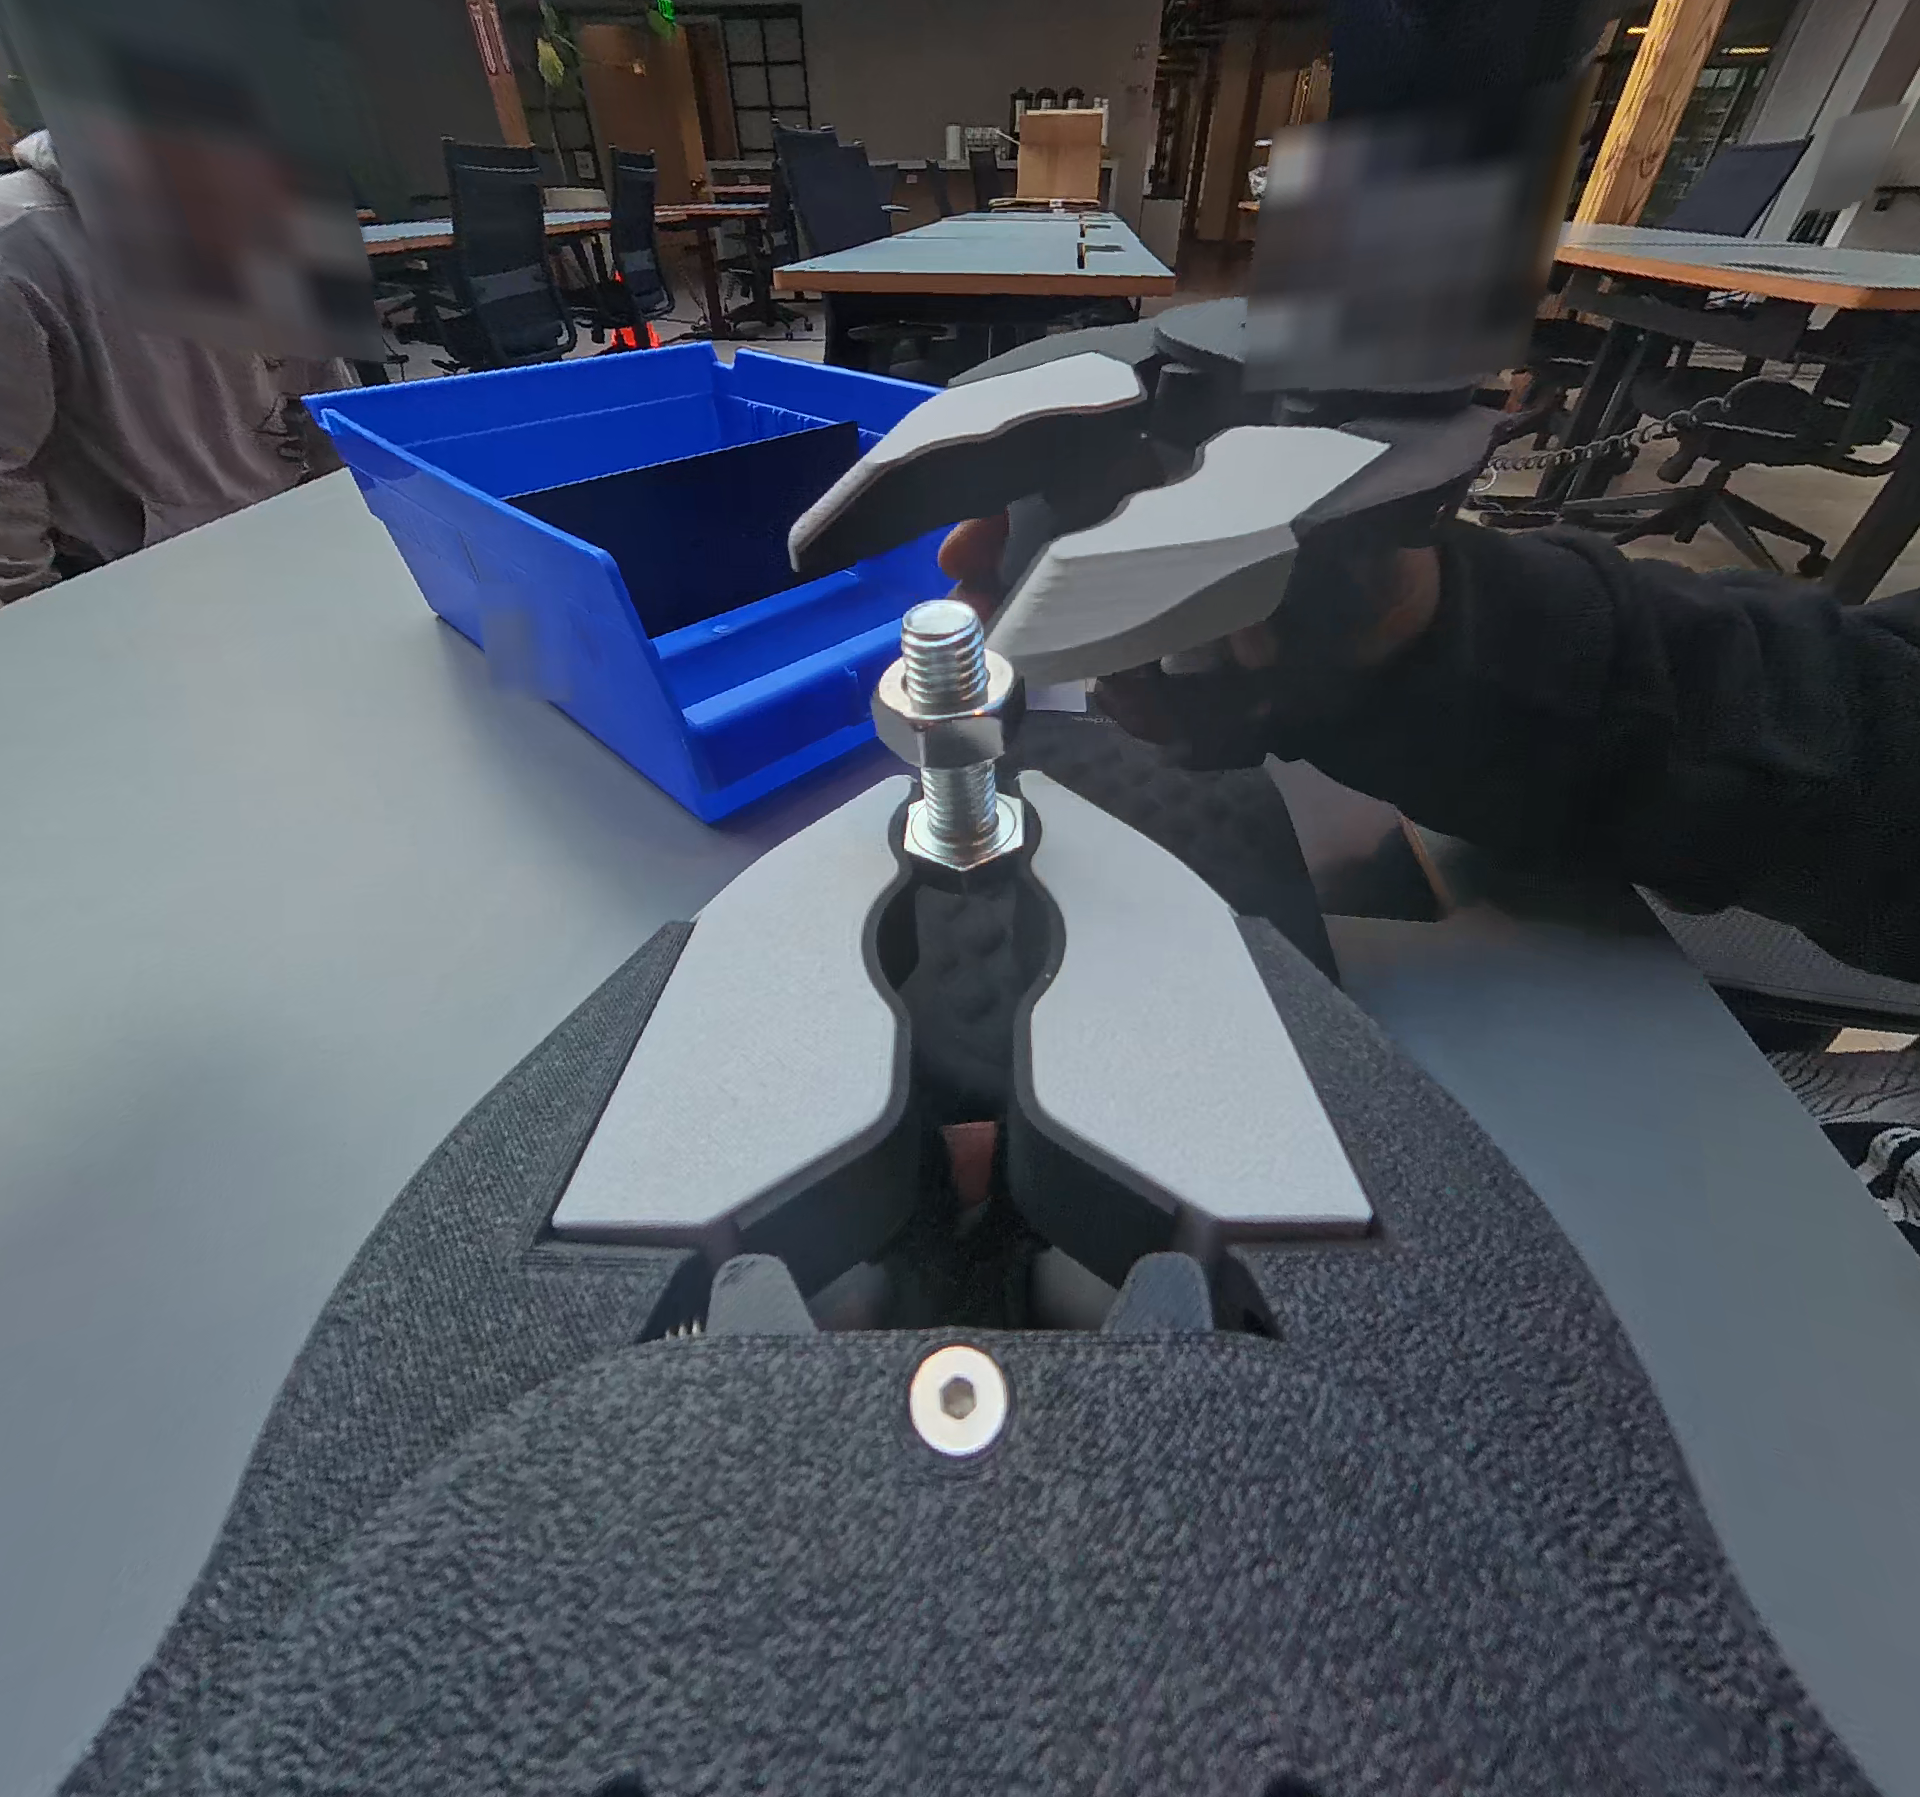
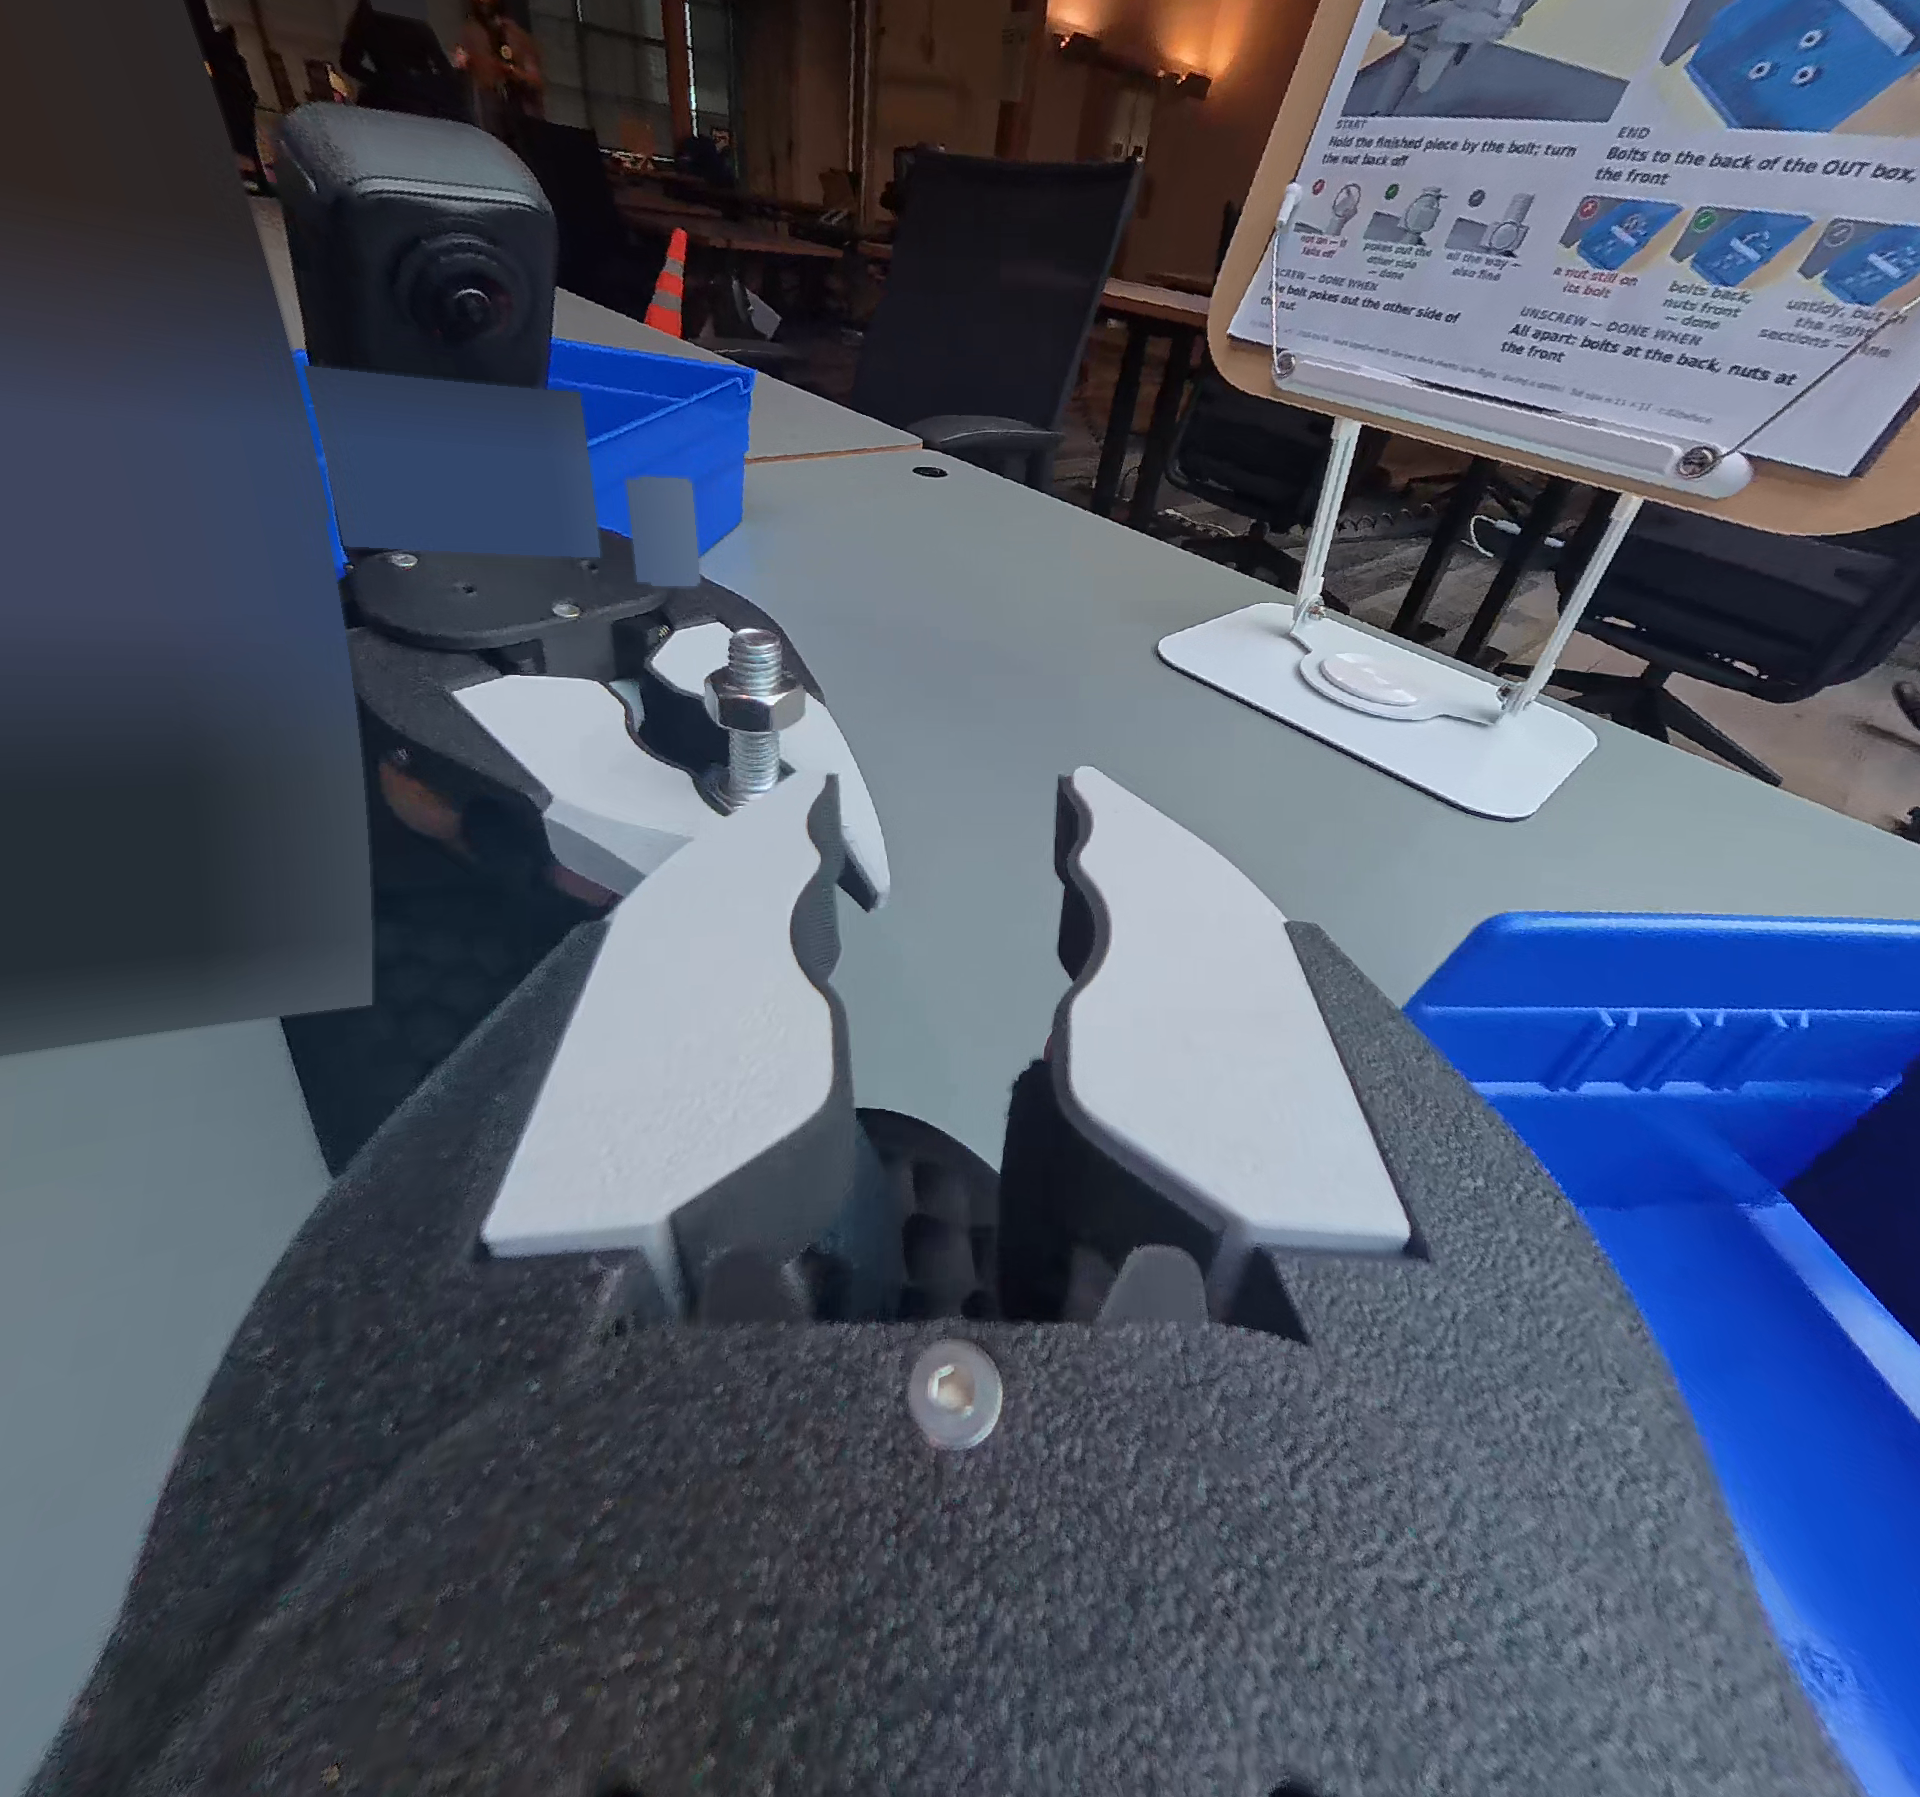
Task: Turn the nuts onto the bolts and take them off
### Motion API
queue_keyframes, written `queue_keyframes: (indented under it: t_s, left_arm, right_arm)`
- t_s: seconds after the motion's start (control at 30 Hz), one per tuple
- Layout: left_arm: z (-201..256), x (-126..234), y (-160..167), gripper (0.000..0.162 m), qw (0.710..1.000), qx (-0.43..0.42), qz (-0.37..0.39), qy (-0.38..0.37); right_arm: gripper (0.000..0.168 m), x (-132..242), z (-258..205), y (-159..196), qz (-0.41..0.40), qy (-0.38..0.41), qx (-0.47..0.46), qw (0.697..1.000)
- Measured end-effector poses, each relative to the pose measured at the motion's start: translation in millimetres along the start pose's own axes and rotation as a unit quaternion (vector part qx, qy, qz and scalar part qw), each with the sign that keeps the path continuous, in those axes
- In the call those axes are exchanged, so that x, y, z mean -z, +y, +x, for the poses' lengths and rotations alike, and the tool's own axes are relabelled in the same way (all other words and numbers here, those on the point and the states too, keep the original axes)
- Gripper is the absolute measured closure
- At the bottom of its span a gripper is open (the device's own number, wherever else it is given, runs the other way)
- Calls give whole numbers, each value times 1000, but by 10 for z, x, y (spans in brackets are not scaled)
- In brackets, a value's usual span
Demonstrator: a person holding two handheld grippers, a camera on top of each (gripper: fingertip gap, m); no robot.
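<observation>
In the left wrist view, the left gripper (image 1: pixel 964 838) squeezes the head of the bolt (image 1: pixel 943 651), which stands straight up. The nut (image 1: pixel 943 717) sits partway down the threads. The right gripper (image 1: pixel 899 594) is spread wide and empty, one finger just beside the nut. A blue bin (image 1: pixel 582 542) sits behind the bolt.

In the right wrist view, the right gripper (image 2: pixel 940 817) is beside the bolt (image 2: pixel 756 708), not around its nut (image 2: pixel 754 705). It should probably slide over, pinch the nut's flat sides and turn gently.
</observation>
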State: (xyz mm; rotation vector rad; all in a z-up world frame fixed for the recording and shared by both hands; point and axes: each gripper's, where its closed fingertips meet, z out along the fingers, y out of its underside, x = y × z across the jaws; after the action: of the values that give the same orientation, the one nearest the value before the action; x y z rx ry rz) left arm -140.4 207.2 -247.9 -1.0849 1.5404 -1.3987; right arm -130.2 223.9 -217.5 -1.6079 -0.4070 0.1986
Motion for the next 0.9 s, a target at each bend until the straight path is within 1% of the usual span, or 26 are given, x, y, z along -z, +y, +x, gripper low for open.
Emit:
queue_keyframes:
  t_s: [0.03, 0.1, 0.13, 0.2, 0.27, 0.33, 0.5, 0.57, 0.67, 0.9]
  left_arm:
    - [2, -2, 1, 148, 1000, 0, 0, 1]
    - [5, -2, 1, 149, 1000, -1, 0, 1]
    - [5, 0, 0, 149, 1000, -1, 0, 1]
    - [3, 0, -1, 149, 1000, 0, 0, 1]
    - [4, -3, 3, 149, 1000, 0, -1, 1]
    - [7, -6, 8, 148, 1000, -2, -3, 0]
    - [10, -9, 11, 149, 1000, -4, -4, 1]
    - [14, -10, 14, 148, 1000, -5, -5, 2]
    - [19, -11, 15, 148, 1000, -6, -6, 3]
    - [8, -13, 13, 148, 1000, -2, -5, 2]
  right_arm:
    - [134, 24, 15, -8, 4, 2, 0, 1000]
    - [136, 51, 14, -28, 9, -1, -3, 1000]
    - [132, 51, -10, -43, 14, -7, -5, 1000]
    - [118, 17, -87, -72, 22, -26, -17, 999]
    - [108, -61, -167, -68, 17, -42, -27, 999]
    - [105, -153, -214, -74, 15, -43, -22, 999]
    - [106, -375, -310, -79, 6, -50, -23, 998]
    - [109, -407, -295, -49, -2, -42, -15, 999]
    - [114, -352, -256, -64, 4, -36, -13, 999]
    - [116, -127, -165, -61, 9, -30, -15, 999]
